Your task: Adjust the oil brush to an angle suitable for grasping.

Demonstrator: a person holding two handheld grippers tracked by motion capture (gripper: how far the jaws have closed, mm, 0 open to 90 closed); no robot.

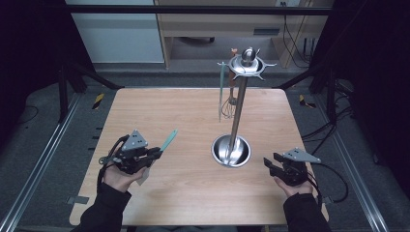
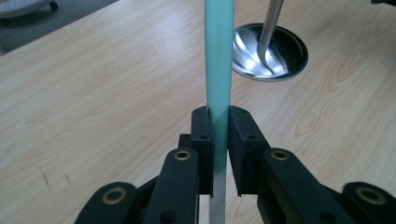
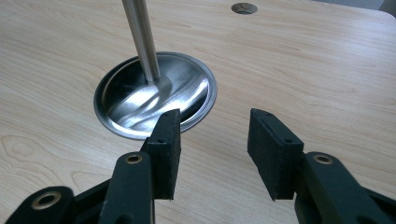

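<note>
Left tool [image 1: 155, 152] was clamped on the teal utensil [image 1: 168, 140], pads pinching its flat handle on both sides in the left gripper view [image 2: 218, 70], so pickup looked done. The utensil angled up and away, toward the stand [image 1: 238, 104], and was held clear of the tabletop [image 1: 183, 193]. Judged remaining: carrying it to the stand and hanging it on the top ring [image 1: 246, 65], where another teal utensil [image 1: 222, 89] already hung. Left hand [image 1: 118, 176] sat near-left of the stand's base, forearm entering from below. Right tool [image 1: 270, 163] stood about half open with nothing between its pads, just near-right of the stand's round steel base [image 1: 231, 150], jaws aimed at it; right hand [image 1: 292, 183] low over the tabletop.
</note>
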